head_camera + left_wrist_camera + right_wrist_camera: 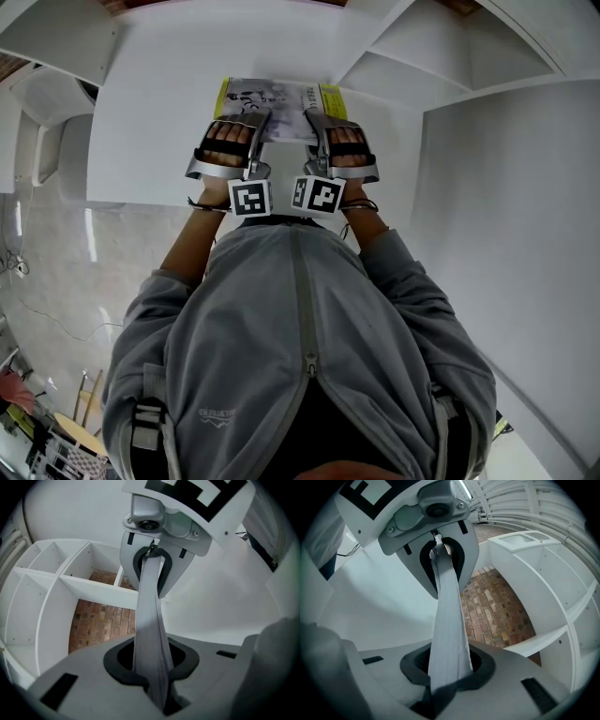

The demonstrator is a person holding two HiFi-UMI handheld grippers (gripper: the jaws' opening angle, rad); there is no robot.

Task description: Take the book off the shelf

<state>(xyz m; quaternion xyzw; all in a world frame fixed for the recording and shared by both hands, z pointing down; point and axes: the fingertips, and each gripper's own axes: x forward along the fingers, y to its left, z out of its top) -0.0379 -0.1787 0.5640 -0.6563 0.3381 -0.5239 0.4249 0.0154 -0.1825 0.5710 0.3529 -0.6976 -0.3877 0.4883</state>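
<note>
Two claws, left (261,124), right (317,124), on book's (277,97) near edge over white surface (150,131)

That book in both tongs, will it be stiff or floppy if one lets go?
Probably floppy: the book looks thin, and its page edge seems to bow between the left tongs and right tongs. Likely light too, being so slim.

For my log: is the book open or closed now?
Closed. The book is one thin stack of pages clamped in the left claw and right claw; the head view shows only its cover.
</note>
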